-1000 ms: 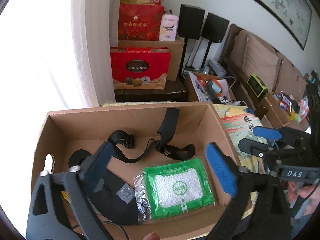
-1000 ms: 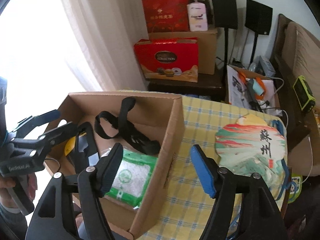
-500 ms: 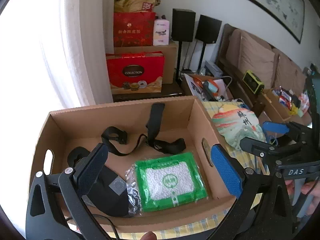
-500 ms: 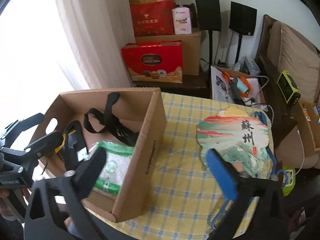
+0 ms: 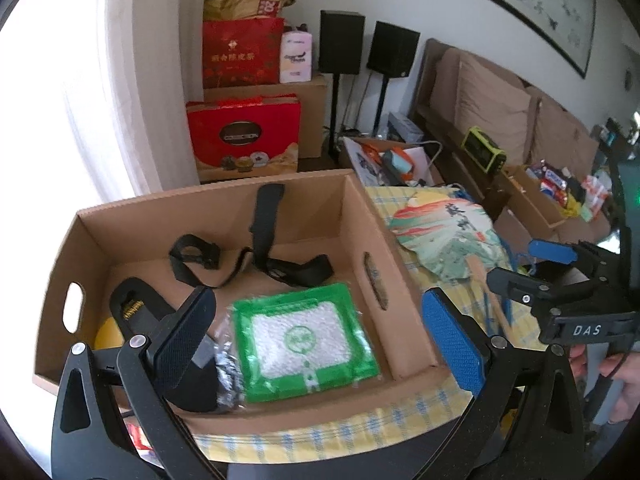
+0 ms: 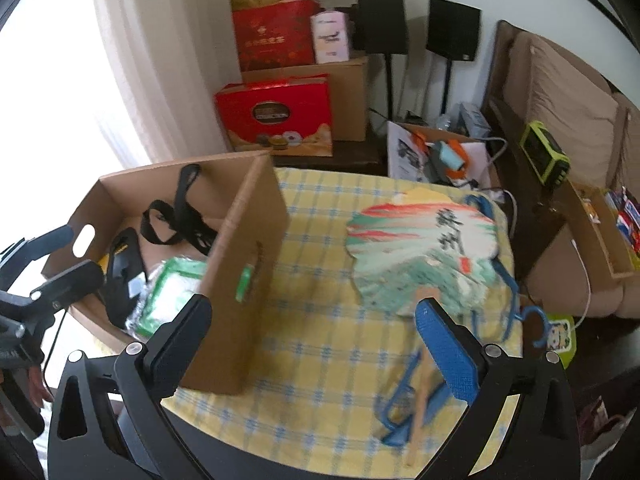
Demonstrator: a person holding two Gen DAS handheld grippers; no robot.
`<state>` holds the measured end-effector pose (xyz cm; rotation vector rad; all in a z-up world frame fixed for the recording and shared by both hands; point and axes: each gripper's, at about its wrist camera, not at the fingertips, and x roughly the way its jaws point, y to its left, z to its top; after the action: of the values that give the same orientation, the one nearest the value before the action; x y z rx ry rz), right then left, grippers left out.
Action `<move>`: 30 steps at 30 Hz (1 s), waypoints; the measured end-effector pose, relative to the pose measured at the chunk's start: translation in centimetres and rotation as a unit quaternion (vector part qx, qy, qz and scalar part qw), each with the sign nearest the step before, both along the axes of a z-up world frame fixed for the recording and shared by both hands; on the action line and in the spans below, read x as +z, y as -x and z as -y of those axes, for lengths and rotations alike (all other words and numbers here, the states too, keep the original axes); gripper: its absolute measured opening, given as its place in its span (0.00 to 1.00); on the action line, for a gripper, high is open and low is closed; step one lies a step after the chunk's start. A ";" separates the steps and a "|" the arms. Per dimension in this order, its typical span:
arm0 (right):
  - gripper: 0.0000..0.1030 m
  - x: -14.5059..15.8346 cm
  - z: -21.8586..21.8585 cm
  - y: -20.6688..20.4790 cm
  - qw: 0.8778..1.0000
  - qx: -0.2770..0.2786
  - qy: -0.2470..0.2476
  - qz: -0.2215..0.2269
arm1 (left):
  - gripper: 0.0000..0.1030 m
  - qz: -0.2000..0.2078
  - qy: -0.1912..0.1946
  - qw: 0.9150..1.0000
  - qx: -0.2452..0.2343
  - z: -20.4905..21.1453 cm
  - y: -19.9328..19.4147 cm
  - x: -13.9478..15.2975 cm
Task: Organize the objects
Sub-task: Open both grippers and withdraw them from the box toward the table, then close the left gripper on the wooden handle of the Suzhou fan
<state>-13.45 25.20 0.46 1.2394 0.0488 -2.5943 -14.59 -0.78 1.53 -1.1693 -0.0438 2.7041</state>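
On the yellow checked tablecloth [image 6: 320, 280], right of the cardboard box [image 6: 244, 264], lies the painted hand fan [image 6: 420, 248] over a blue hanger [image 6: 516, 312]. The right gripper [image 6: 320, 340], jaws just opened wide and empty, hovers near the fan's handle; best to straddle that thin stick squarely. The left gripper [image 5: 320, 332], jaws apart and empty, hangs over the box's green packet [image 5: 300, 336]. Motion blur hides the handle's exact lie.
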 end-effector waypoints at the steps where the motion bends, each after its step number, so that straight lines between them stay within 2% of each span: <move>1: 1.00 0.1 -0.8 -0.3 1.000 -0.005 -0.004 -0.002 | 1.00 0.000 -0.004 1.000 -0.003 -0.2 -0.2 0.0; 4: 1.00 0.4 -4.0 -1.0 0.999 -0.037 -0.015 -0.005 | 1.00 -0.002 -0.029 0.999 -0.019 -1.2 -1.0 0.2; 9: 1.00 0.1 -9.7 -1.9 0.996 -0.091 0.001 0.005 | 1.00 0.013 -0.065 0.996 -0.058 -4.0 -1.7 -0.3; 14: 1.00 -1.3 -13.4 -2.5 0.992 -0.128 0.011 0.017 | 1.00 0.015 -0.051 0.994 -0.092 -7.8 -2.4 -1.3; 20: 0.99 -3.4 -15.1 -3.1 0.988 -0.147 0.021 0.033 | 1.00 0.025 -0.040 0.990 -0.130 -12.6 -3.2 -2.4; 25: 0.93 -5.0 -15.3 -3.8 0.988 -0.148 0.038 0.040 | 0.99 0.036 -0.030 0.987 -0.151 -16.4 -3.1 -3.7; 28: 0.86 -5.6 -15.4 -4.2 0.987 -0.147 0.041 0.042 | 0.98 0.052 -0.032 0.986 -0.154 -18.0 -2.4 -4.8; 30: 0.78 -6.1 -15.3 -4.5 0.987 -0.146 0.041 0.045 | 0.97 0.065 -0.038 0.986 -0.150 -18.6 -1.6 -5.6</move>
<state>-8.92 40.52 -5.65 1.4262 -0.2741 -2.7439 -13.02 17.85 -4.06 -1.2191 0.0104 2.3442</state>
